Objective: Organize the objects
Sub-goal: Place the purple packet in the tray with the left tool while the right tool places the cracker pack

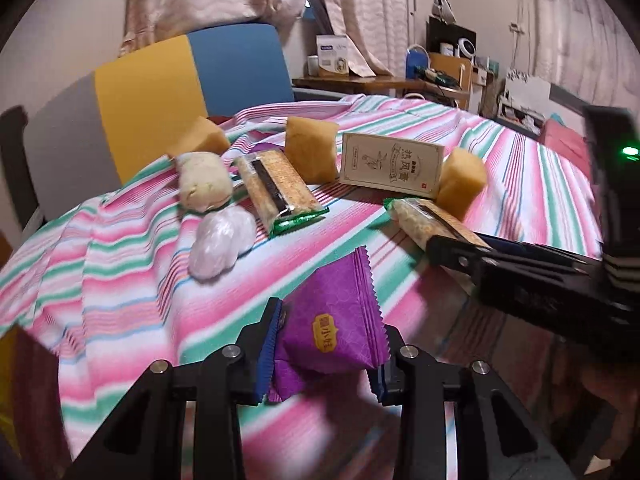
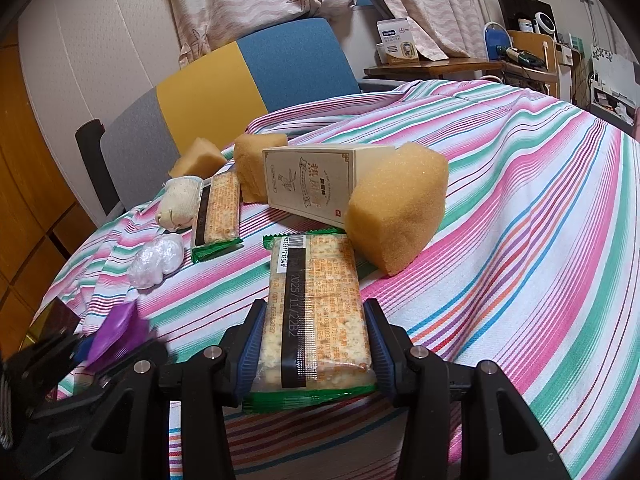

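Note:
A purple snack packet [image 1: 336, 320] sits between the blue pads of my left gripper [image 1: 330, 344], which is shut on it just above the striped cloth [image 1: 120, 280]. My right gripper [image 2: 316, 344] is shut on a green-edged cracker packet [image 2: 316, 312] that lies lengthwise on the cloth. In the left wrist view the right gripper [image 1: 472, 254] comes in from the right, holding that cracker packet [image 1: 416, 220]. The right wrist view shows the left gripper [image 2: 92, 348] blurred at the lower left with the purple packet [image 2: 116, 332].
Behind lie a second cracker packet [image 1: 276, 188], a beige printed box [image 1: 390, 164], three yellow sponge blocks [image 1: 312, 152], a cloth bundle [image 1: 204, 182] and a clear plastic wad [image 1: 222, 244]. A yellow-and-blue chair [image 1: 160, 92] stands at the table's far edge.

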### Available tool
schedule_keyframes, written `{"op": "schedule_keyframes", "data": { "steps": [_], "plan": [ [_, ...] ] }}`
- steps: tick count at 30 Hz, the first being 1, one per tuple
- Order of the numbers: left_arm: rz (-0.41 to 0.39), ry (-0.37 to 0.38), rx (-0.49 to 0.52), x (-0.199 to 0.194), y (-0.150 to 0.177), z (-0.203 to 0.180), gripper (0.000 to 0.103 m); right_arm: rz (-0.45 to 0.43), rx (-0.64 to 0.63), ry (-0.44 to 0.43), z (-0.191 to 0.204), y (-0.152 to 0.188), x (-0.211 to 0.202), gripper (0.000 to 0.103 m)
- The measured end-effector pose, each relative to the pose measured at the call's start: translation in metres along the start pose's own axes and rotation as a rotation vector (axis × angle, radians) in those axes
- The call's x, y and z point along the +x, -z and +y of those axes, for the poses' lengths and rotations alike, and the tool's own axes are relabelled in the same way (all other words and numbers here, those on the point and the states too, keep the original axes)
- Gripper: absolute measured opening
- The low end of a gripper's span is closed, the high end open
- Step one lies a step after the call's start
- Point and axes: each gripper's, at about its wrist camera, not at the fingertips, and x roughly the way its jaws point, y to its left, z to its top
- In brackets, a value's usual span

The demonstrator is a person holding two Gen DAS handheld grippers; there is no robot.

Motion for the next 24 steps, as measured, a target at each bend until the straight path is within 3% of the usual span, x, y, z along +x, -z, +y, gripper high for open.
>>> {"op": "schedule_keyframes", "data": {
  "steps": [8, 13, 24],
  "plan": [
    [0.003, 0.009, -0.138, -0.036, 0.032, 0.012, 0.038, 0.002, -0.011, 0.011, 0.001, 0.0, 0.0, 0.048],
    [0.004, -0.002, -0.159, -0.061, 0.054, 0.015, 0.038, 0.017, -0.044, 0.005, 0.01, 0.005, -0.006, 0.048],
    [-0.051, 0.013, -0.261, -0.113, 0.068, 0.039, 0.038, 0.081, 0.021, -0.131, 0.044, 0.033, -0.029, 0.047]
  ]
}}
